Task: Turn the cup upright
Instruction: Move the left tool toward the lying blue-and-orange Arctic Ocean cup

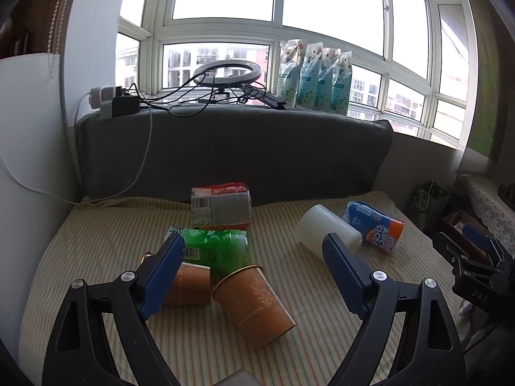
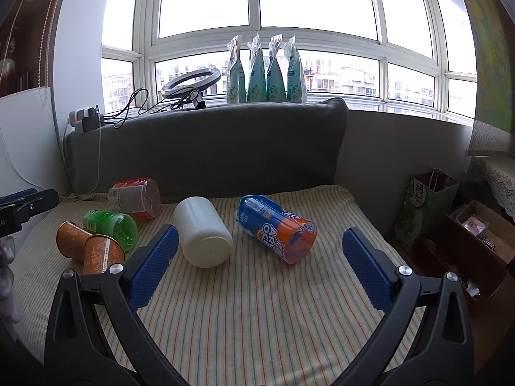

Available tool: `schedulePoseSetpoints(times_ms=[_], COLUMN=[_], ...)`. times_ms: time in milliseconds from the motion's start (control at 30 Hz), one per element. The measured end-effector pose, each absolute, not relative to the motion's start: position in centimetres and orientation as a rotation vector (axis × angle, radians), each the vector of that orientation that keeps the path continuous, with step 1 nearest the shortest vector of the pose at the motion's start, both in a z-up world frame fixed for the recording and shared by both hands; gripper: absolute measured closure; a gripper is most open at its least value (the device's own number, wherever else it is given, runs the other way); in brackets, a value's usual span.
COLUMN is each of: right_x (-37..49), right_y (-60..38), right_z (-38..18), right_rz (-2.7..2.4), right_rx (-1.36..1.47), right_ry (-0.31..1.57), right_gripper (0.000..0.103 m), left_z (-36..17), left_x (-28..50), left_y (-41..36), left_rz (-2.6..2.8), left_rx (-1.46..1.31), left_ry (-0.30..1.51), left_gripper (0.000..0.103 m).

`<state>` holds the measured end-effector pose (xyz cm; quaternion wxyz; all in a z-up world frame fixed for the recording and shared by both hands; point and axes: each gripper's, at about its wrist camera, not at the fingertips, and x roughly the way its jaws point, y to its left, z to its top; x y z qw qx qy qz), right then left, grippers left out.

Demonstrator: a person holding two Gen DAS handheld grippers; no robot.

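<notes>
Two orange paper cups lie on their sides on the striped cloth. One orange cup [image 1: 257,302] lies between my left gripper's fingers, rim pointing away. The second orange cup [image 1: 190,284] is partly behind the left finger. Both show in the right wrist view, the nearer cup [image 2: 101,254] and the farther cup [image 2: 72,236], at the left. My left gripper [image 1: 254,251] is open and empty above them. My right gripper [image 2: 260,241] is open and empty, above the cloth in front of a white cup [image 2: 204,231] lying on its side.
A green container [image 1: 222,246], a red container [image 1: 220,207] and a blue-orange cup pack [image 2: 278,231] lie on the cloth. A grey cushion [image 2: 206,148] backs the surface. Bags and boxes [image 2: 476,234] stand at the right, off the edge.
</notes>
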<state>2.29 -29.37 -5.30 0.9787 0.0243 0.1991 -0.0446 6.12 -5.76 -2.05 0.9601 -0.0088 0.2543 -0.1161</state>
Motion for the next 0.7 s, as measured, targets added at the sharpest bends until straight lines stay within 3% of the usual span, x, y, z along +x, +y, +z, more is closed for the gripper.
schedulePoseSetpoints(times_ms=[700], right_x=[2.8], right_y=[-34.6], right_z=[-7.1], right_rz=[-0.118], right_rx=[0.048], right_ry=[0.471], right_gripper=[0.0], left_z=[-3.2], left_x=[12.7], left_y=[-16.3], left_rz=[-0.513], left_rx=[0.051], left_ry=[0.747], left_gripper=[0.016])
